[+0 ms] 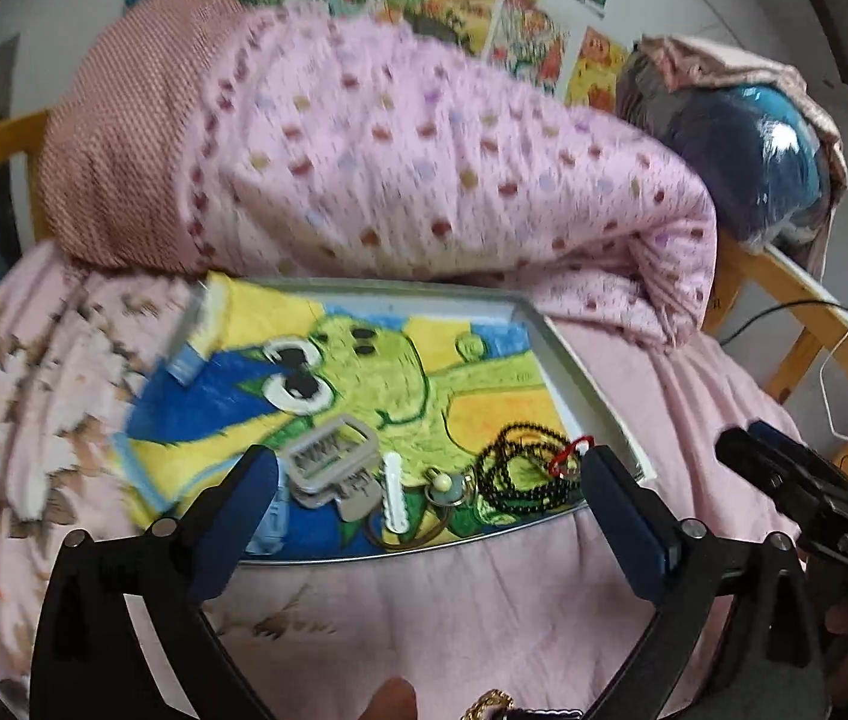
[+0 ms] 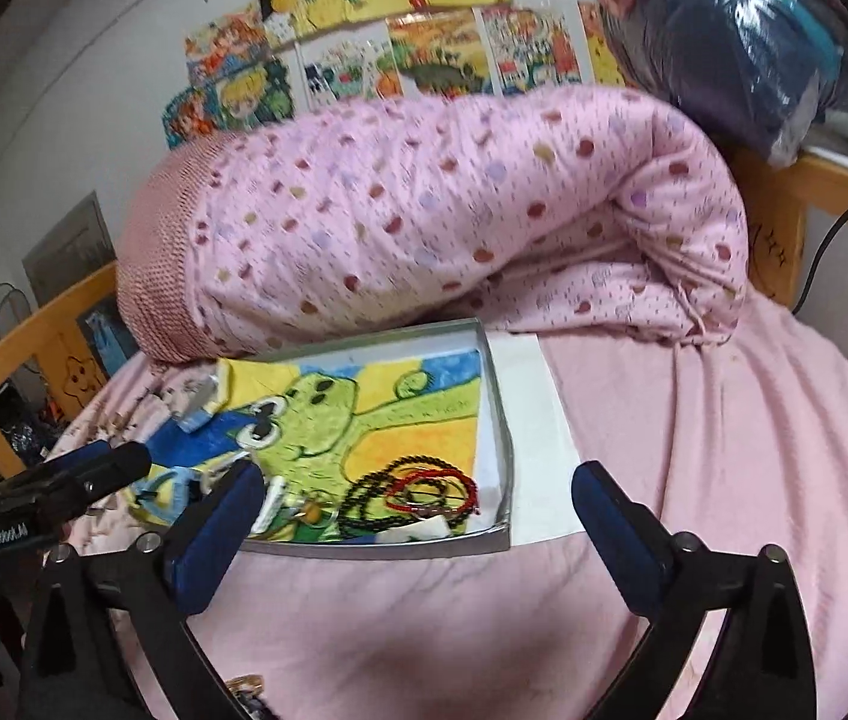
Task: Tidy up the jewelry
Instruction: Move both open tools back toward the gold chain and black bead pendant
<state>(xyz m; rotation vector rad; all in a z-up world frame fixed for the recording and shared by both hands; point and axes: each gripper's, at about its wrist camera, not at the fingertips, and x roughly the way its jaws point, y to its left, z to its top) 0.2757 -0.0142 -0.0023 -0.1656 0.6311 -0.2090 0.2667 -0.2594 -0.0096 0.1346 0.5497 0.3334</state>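
Black beads (image 1: 517, 468) lie in the tray (image 1: 568, 354); left gripper (image 1: 430, 504) and right gripper (image 2: 417, 510) hover spread, empty, seemingly between placements; next needs another piece grasped.

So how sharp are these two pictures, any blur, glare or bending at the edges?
Left wrist view: motion blur smears the pink dotted quilt and the shallow grey box with the frog drawing; corners go black. Right wrist view: a little crisper, glare on the shiny plastic-wrapped blue bundle, and the wooden bed rail bows.
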